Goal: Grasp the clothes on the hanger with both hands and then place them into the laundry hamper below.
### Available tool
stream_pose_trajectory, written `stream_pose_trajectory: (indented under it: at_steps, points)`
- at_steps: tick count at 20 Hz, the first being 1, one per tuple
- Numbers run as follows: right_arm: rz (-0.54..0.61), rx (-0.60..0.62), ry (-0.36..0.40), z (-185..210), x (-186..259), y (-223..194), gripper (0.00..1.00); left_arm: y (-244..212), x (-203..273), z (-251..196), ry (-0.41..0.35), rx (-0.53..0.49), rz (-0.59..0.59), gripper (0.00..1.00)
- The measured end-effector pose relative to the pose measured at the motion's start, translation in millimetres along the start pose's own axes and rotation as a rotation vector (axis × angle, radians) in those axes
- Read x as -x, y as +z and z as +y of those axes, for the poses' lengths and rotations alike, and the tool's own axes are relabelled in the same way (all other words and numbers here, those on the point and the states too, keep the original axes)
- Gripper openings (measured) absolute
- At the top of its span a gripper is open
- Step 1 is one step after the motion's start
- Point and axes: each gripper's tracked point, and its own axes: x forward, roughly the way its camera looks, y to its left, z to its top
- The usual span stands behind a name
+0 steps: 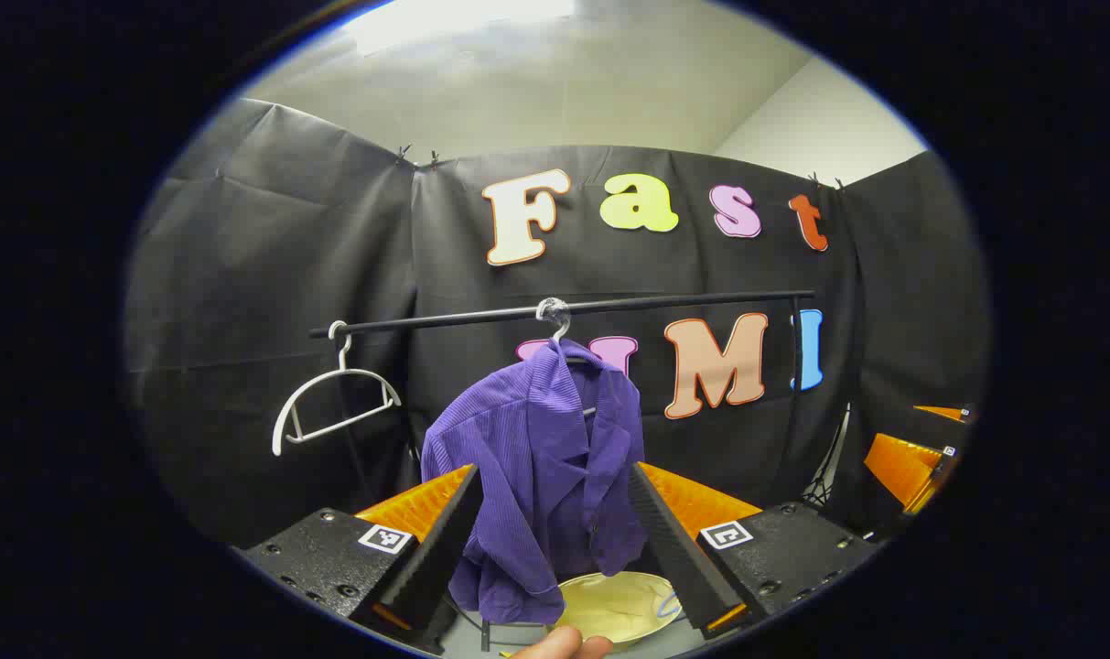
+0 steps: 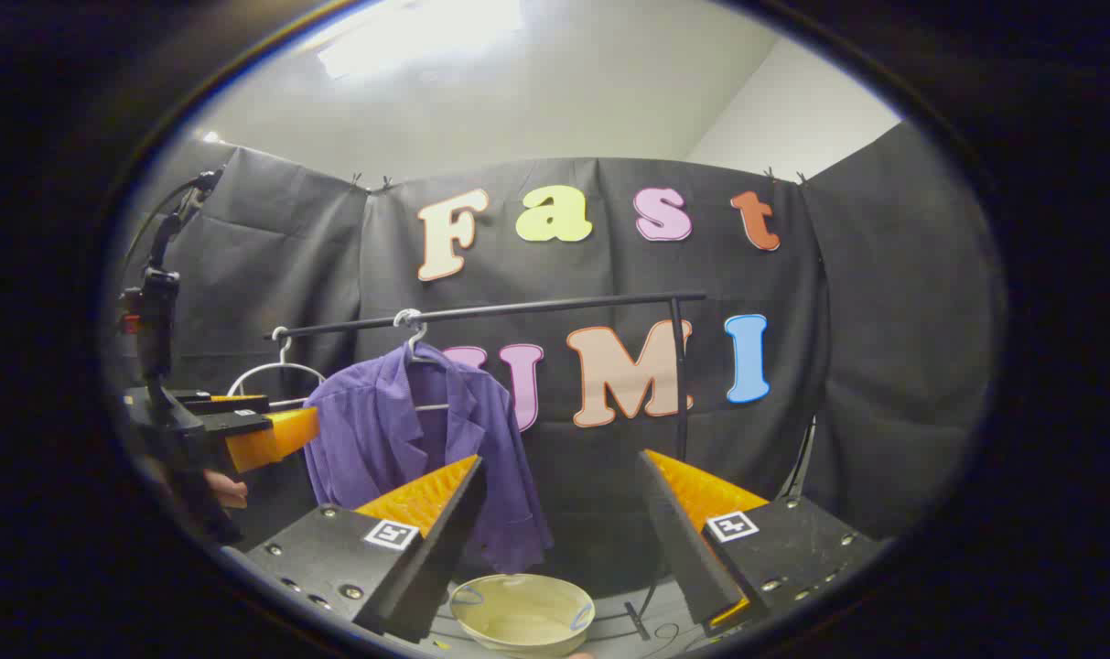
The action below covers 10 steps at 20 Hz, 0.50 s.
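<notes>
The purple ribbed shirt (image 1: 545, 467) hangs on a white hanger (image 1: 556, 322) from the black rail (image 1: 564, 309), directly above the cream hamper (image 1: 614, 606) (a straight drop). The left claw (image 1: 555, 513) and right claw (image 2: 564, 508) are spread, touching nothing, ready to approach.

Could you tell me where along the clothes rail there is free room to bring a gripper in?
The rail is bare between the purple shirt and its right post. A smaller gap lies between the shirt and the empty white hanger. Below the shirt, the hamper is open. It is tightest around the shirt's own hanger hook.
</notes>
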Motion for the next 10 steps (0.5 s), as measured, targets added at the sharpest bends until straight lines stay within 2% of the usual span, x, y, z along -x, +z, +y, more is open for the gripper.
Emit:
stream_pose_trajectory:
  at_steps: [10]
  points:
    - [0.03,-0.007,0.065,6,-7,-7,0.98,-17,8,-11,0.021,-0.057,0.001,0.99]
